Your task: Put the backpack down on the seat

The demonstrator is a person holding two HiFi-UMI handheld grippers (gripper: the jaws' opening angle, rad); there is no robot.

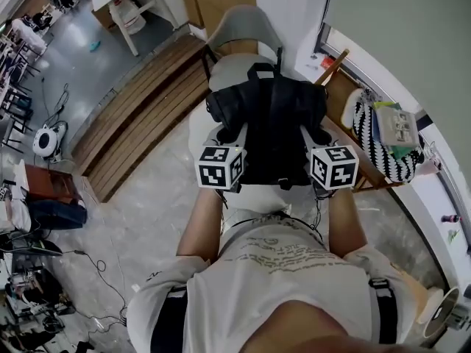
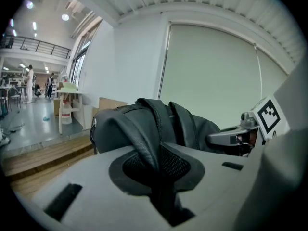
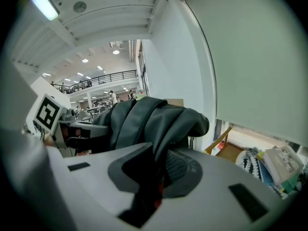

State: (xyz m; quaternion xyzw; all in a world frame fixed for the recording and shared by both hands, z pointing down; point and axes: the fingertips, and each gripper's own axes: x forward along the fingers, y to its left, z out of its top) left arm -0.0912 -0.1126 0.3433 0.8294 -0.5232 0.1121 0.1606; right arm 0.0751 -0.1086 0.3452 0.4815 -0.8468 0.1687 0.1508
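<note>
As left gripper (image 2: 161,184) and right gripper (image 3: 150,184) clamp its straps (image 2: 143,137), backpack (image 1: 268,123) hangs between.

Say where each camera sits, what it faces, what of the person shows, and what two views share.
Head view: on the head, facing steeply down at backpack and chair; forearms, chest, left gripper, right gripper show.
Left gripper view: on that gripper, along its jaws shut on a strap; right gripper shows.
Right gripper view: likewise, jaws on the other strap; left gripper shows.
All share the backpack.
</note>
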